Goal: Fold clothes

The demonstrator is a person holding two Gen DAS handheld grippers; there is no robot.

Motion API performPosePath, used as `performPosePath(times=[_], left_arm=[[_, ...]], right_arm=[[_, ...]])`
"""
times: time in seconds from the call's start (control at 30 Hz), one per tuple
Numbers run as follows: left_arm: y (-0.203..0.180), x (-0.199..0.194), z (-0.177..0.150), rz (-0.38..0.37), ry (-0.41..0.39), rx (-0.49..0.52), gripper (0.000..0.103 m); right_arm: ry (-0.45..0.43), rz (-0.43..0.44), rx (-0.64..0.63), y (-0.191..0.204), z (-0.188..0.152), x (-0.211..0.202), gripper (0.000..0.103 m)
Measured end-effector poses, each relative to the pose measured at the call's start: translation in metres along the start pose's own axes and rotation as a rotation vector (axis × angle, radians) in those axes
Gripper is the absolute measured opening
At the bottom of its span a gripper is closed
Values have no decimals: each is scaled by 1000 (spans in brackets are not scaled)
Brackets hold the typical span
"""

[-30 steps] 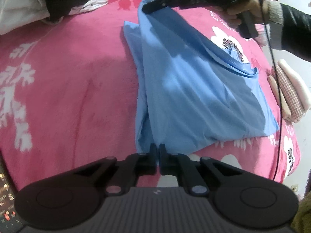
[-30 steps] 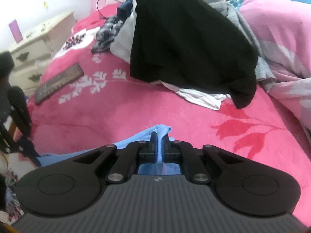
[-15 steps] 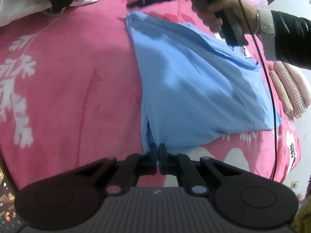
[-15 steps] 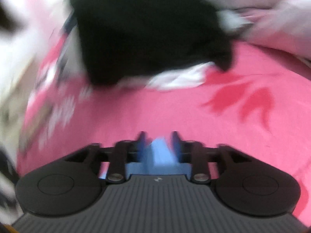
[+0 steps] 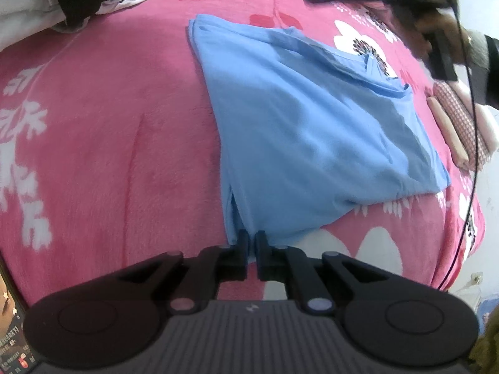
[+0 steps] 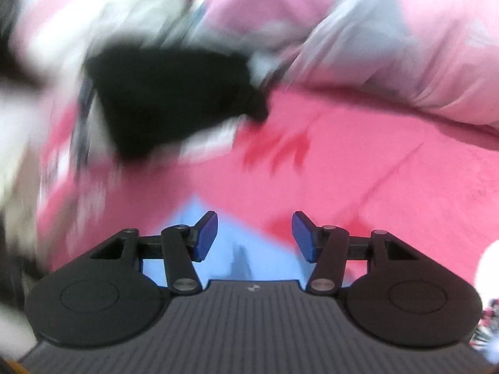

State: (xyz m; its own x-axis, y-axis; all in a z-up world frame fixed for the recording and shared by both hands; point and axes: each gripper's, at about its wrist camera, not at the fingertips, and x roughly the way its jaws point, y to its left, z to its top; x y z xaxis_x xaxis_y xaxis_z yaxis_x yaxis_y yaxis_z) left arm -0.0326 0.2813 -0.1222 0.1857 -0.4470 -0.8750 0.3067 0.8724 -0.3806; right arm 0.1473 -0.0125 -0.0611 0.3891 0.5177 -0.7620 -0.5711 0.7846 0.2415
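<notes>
Found the blue shirt lying flat on the pink flowered blanket, folded lengthwise into a long, rough wedge. Traced its long axis from the near corner at the bottom of the left wrist view away to the far corner, leaning to the left as it went. Noted a straight folded edge down the left side and the neckline (a darker blue rim) on the far right side, facing right. Saw a few soft creases near the lower right corner and a small slit of layered cloth just above the near corner.

Found the left gripper pinched tight on that near corner, with a sliver of blue cloth caught between its narrow jaws.

Found the right gripper with jaws parted about halfway, having just been opening. Saw blue cloth under the gap, but neither blue pad pressed on it (released, by the look of it). In the left wrist view, made out that same gripper only as a dark blur beyond the shirt's far right side, clear of the cloth.

Beyond the shirt, noted a black garment on a heap of pale clothes at the far left, and a small folded stack at the blanket's right edge.
</notes>
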Motion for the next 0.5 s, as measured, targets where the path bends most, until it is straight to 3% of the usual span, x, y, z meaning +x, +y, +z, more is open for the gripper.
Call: performPosePath(times=[0.07, 0.13, 0.17, 0.5], left_arm=[[-2, 1, 0, 5, 4, 12, 4], [-4, 1, 1, 12, 8, 23, 4], [-5, 2, 1, 14, 10, 27, 4], [-9, 4, 4, 24, 20, 41, 5]], right_arm=[[72, -15, -98, 11, -16, 3, 49], [126, -33, -153, 13, -28, 12, 31], [138, -33, -164, 12, -32, 16, 29], [213, 0, -256, 3, -27, 40, 25]])
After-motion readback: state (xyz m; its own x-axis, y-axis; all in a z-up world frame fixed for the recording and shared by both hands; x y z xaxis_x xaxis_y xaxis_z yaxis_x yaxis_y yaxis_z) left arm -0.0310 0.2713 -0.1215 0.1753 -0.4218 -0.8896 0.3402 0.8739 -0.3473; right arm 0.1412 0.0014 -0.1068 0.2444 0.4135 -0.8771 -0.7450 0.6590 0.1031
